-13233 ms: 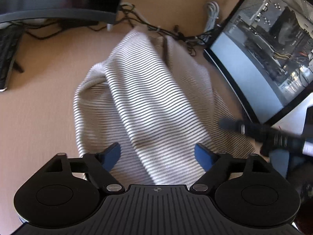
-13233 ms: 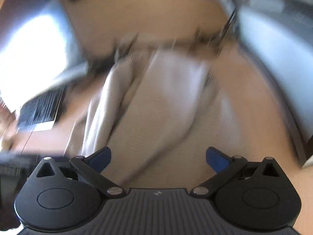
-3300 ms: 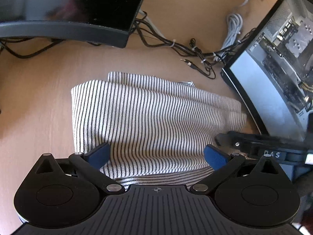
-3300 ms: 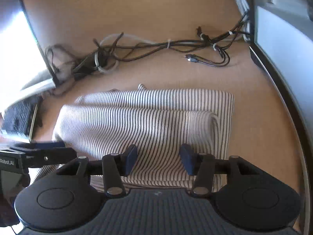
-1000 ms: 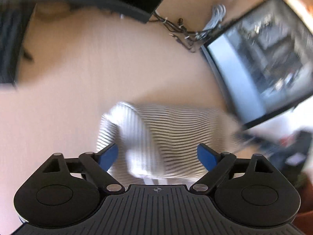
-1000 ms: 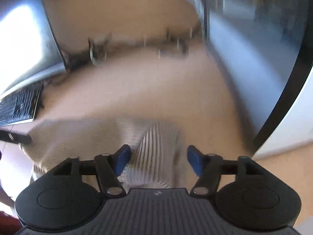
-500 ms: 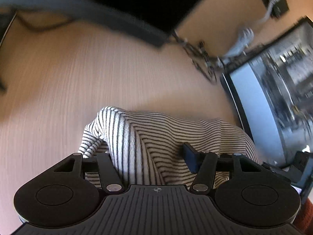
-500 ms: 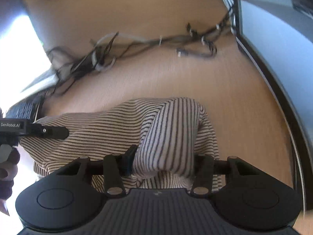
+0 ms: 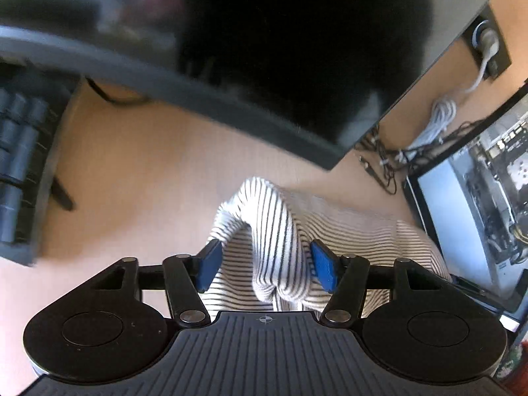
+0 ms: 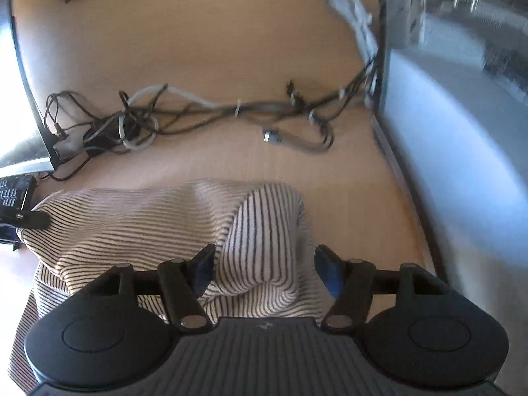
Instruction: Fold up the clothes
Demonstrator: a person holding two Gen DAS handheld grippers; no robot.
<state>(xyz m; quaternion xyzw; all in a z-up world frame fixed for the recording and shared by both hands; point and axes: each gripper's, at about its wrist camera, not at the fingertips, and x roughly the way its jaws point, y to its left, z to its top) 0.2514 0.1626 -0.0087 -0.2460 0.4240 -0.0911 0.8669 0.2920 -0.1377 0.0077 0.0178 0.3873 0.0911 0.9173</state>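
Observation:
A white garment with thin dark stripes [image 9: 274,231] lies folded on the wooden desk [image 9: 138,171]. My left gripper [image 9: 265,264] has its blue pads either side of a raised bunch of its left end, pinching the fabric. My right gripper [image 10: 265,272] does the same at the garment's right end [image 10: 264,231], and the cloth humps up between the pads. The left gripper's tip shows at the left edge of the right wrist view [image 10: 26,219], on the garment's far end.
A curved dark monitor [image 9: 264,49] hangs over the desk ahead of the left gripper, with a keyboard [image 9: 19,171] at the left. A tangle of cables [image 10: 198,112] lies behind the garment. A glass-sided computer case [image 10: 462,99] stands close on the right.
Both grippers have gone from open to closed on the garment's two ends over the last second. The ends are now lifted and bunched, and the left gripper has moved toward the monitor.

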